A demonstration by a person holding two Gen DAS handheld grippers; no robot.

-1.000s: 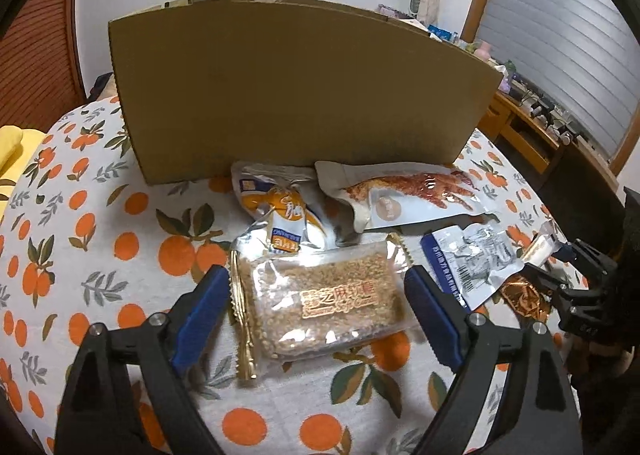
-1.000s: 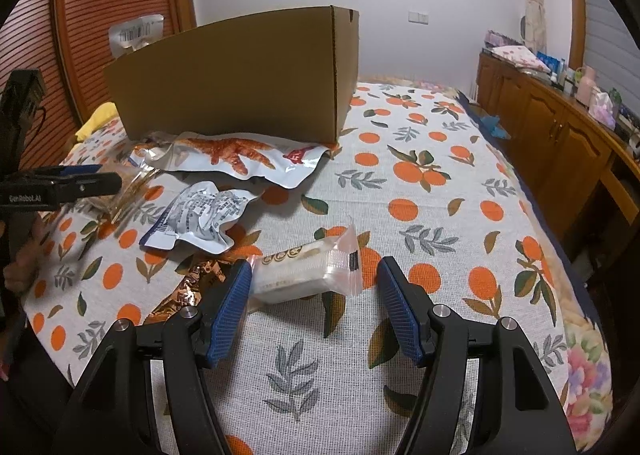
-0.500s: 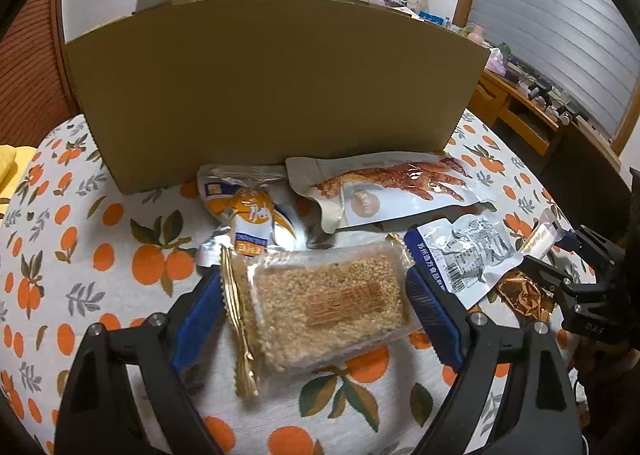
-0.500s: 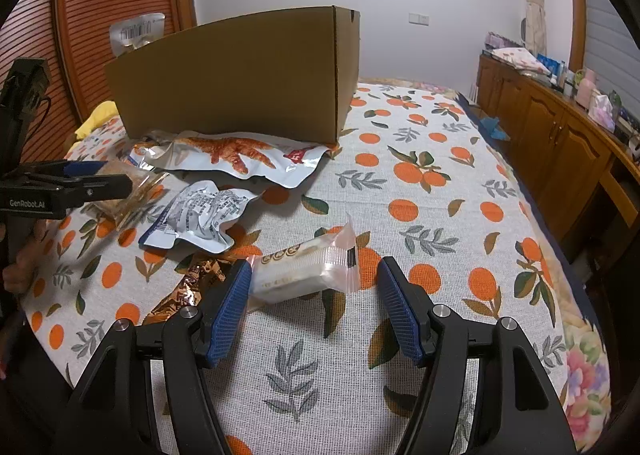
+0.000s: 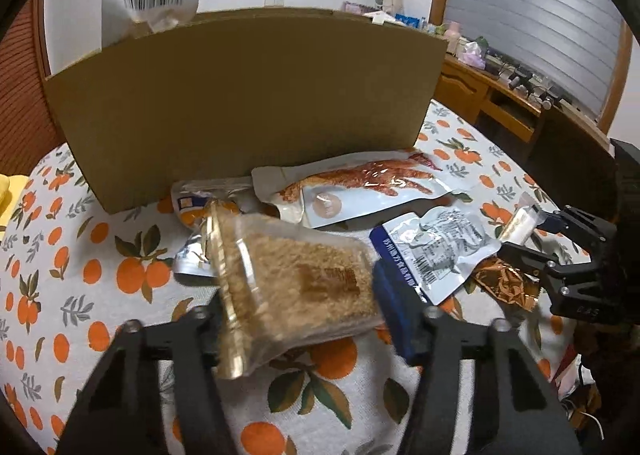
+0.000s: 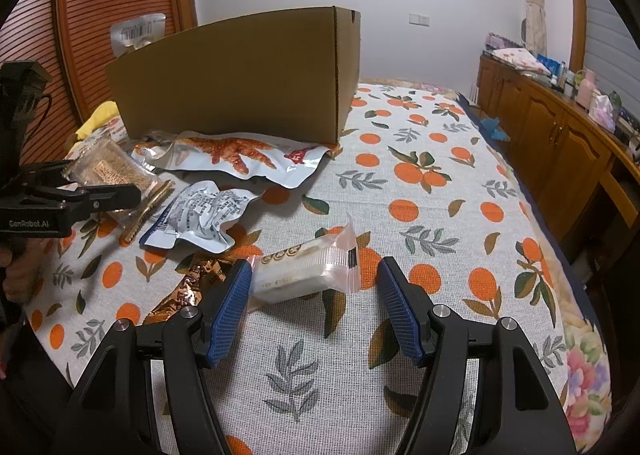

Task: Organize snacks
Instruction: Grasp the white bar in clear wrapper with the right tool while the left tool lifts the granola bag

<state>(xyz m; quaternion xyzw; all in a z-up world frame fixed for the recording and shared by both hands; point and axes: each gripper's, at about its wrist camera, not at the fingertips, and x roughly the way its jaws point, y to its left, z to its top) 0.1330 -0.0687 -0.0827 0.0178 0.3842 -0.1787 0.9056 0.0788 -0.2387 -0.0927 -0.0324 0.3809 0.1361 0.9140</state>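
Lifted now, the sesame bar pack (image 5: 304,279) tilts, squeezed in my left gripper (image 5: 300,295); my right gripper (image 6: 314,311) stays wide around the white cake pack (image 6: 304,269).

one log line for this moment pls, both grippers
left gripper: shut on sesame bar pack, lifted, tilted | right gripper: open around white wafer pack on bedspread | cardboard box: behind

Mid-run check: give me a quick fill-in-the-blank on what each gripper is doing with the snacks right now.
1. The left gripper is shut on the ____ snack pack.
2. The right gripper is ____ around the white wrapped cake.
3. The cardboard box stands ____ the chicken-feet pouch.
4. A pack with a ____ sticks up out of the box.

Missing words: sesame; open; behind; barcode
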